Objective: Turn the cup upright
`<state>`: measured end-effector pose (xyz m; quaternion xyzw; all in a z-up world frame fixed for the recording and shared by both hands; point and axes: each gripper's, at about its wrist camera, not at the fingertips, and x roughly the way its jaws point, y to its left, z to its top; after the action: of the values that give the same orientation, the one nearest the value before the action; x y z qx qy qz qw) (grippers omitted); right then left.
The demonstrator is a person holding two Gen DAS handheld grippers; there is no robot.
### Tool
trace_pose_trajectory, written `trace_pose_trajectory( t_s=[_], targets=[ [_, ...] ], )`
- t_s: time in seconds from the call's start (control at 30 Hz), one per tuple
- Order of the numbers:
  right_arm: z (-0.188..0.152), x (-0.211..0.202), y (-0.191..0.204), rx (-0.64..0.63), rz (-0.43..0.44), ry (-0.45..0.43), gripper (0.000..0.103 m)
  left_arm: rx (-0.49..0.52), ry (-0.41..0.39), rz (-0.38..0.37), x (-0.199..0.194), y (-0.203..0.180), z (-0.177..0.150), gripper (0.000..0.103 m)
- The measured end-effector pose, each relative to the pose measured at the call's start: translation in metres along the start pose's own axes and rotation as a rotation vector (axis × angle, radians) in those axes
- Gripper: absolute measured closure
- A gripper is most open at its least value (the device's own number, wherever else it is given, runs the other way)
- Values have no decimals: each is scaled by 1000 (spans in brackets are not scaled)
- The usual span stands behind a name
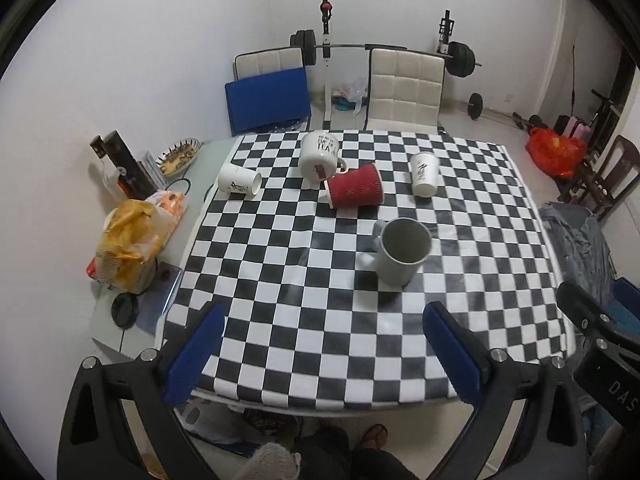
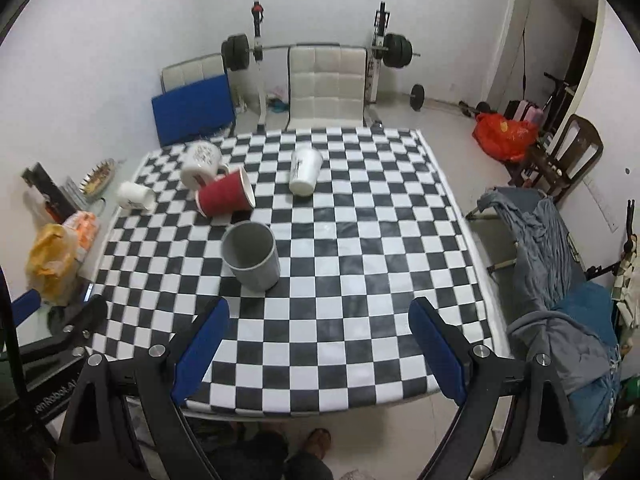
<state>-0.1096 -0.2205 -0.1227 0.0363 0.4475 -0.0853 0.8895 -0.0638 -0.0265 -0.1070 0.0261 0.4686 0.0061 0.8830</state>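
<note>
Several cups stand or lie on the checkered tablecloth (image 1: pixel 280 280). A grey mug (image 1: pixel 402 254) stands upright, mouth up; it also shows in the right wrist view (image 2: pixel 252 256). A red ribbed paper cup (image 1: pixel 354 191) (image 2: pixel 226 197) lies on its side. A white paper cup (image 1: pixel 239 182) (image 2: pixel 135 196) lies on its side at far left. Another white paper cup (image 1: pixel 424 174) (image 2: pixel 304 171) and a white printed mug (image 1: pixel 319 155) (image 2: pixel 200 164) are tipped over. My left gripper (image 1: pixel 320 352) and right gripper (image 2: pixel 318 350) are open and empty above the near table edge.
Bags, a dish and boxes (image 1: pixel 136 236) crowd the table's left strip. Two white chairs (image 1: pixel 404 88) and a barbell rack (image 1: pixel 384 46) stand behind the table. A clothes-covered chair (image 2: pixel 560 280) stands at right. The other gripper's body (image 1: pixel 600 360) is at lower right.
</note>
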Motion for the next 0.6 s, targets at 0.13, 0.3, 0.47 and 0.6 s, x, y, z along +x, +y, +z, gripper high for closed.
trace_pose_trajectory(
  t_s=[0.13,0.3,0.47,0.6],
  targets=[
    [-4,-38,-4,5,11,-15,10,6,-33,6,-32,-1,-4,2],
    [-9,-78,-7,8,20,-33,10,-27,-40,7,-63,5,-4,2],
    [-7,-104,-5,-2,12,-17,10,-38,-34,41,-82,11,-3,2],
    [-2,-113,-4,1,21,10,10,-55,-5,50,-86,17,-2,2]
  ],
)
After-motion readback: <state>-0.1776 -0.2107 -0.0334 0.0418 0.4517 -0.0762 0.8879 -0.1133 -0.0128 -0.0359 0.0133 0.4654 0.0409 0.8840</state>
